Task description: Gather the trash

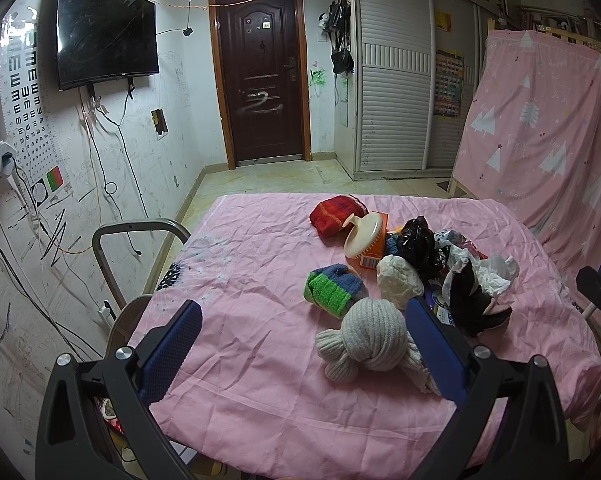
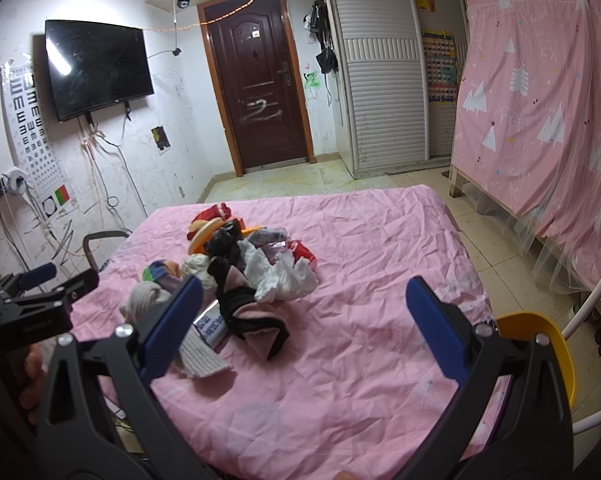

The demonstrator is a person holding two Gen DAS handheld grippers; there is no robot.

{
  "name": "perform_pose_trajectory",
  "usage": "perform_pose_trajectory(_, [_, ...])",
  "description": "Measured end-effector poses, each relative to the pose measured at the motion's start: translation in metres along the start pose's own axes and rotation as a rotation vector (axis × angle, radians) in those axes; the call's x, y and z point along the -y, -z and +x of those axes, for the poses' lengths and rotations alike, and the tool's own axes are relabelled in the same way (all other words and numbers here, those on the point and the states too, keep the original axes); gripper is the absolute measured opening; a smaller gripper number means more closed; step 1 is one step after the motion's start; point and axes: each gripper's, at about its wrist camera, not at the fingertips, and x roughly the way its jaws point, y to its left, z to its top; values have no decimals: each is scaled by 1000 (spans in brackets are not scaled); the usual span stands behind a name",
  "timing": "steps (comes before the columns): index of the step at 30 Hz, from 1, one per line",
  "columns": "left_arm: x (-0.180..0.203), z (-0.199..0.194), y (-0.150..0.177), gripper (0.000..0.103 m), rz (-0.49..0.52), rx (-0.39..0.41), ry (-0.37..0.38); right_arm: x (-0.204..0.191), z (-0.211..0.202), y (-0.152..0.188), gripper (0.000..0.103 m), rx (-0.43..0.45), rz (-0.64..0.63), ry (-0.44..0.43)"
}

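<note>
1. The left gripper (image 1: 300, 344) and the right gripper (image 2: 300, 320) are both held spread wide, with nothing between their fingers.
2. Crumpled white paper (image 2: 284, 276) and a black plastic bag (image 1: 418, 246) are seen in a heap on the pink-sheeted bed (image 2: 360, 240).
3. A silvery printed packet (image 2: 210, 324) is mostly hidden under black-and-pink socks (image 2: 252, 320).
4. A yellow plastic bin (image 2: 540, 336) is cut off behind the right gripper.

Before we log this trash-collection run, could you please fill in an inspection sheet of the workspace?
Surface: pink sheet, wrinkled, over a table.
Job's things: crumpled white tissue, black plastic bag, white wad, heaped together.
Clutter: grey knit sock ball, blue-green sock, red sock, black-pink sock, orange box.
Grippers: left gripper and right gripper open, holding nothing.
Cables: wires hanging below the TV.
Surroundings: door, wardrobe, yellow bin.
</note>
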Motion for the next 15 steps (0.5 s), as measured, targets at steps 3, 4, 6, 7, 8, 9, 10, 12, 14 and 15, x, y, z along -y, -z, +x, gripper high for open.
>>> perform_pose_trajectory(3, [0, 0, 0, 92, 0, 0, 1, 0, 0, 0, 97, -1, 1, -2])
perform_pose_trajectory(4, [0, 0, 0, 92, 0, 0, 0, 0, 0, 0, 97, 0, 0, 0])
perform_pose_trajectory(6, [0, 0, 0, 92, -1, 0, 0, 0, 0, 0, 97, 0, 1, -1])
perform_pose_trajectory(7, [0, 0, 0, 92, -1, 0, 0, -1, 0, 0, 97, 1, 1, -1])
perform_pose_trajectory(8, [0, 0, 0, 92, 0, 0, -1, -1, 0, 0, 97, 1, 1, 0])
perform_pose_trajectory(9, [0, 0, 0, 92, 0, -1, 0, -1, 0, 1, 97, 1, 1, 0])
perform_pose_trajectory(10, [0, 0, 0, 92, 0, -1, 1, -1, 0, 1, 97, 0, 1, -1])
perform_pose_trajectory(12, [0, 0, 0, 92, 0, -1, 0, -1, 0, 1, 97, 0, 0, 1])
perform_pose_trajectory(14, [0, 0, 0, 92, 0, -1, 0, -1, 0, 1, 97, 0, 1, -1])
perform_pose_trajectory(15, [0, 0, 0, 92, 0, -1, 0, -1, -1, 0, 97, 0, 1, -1])
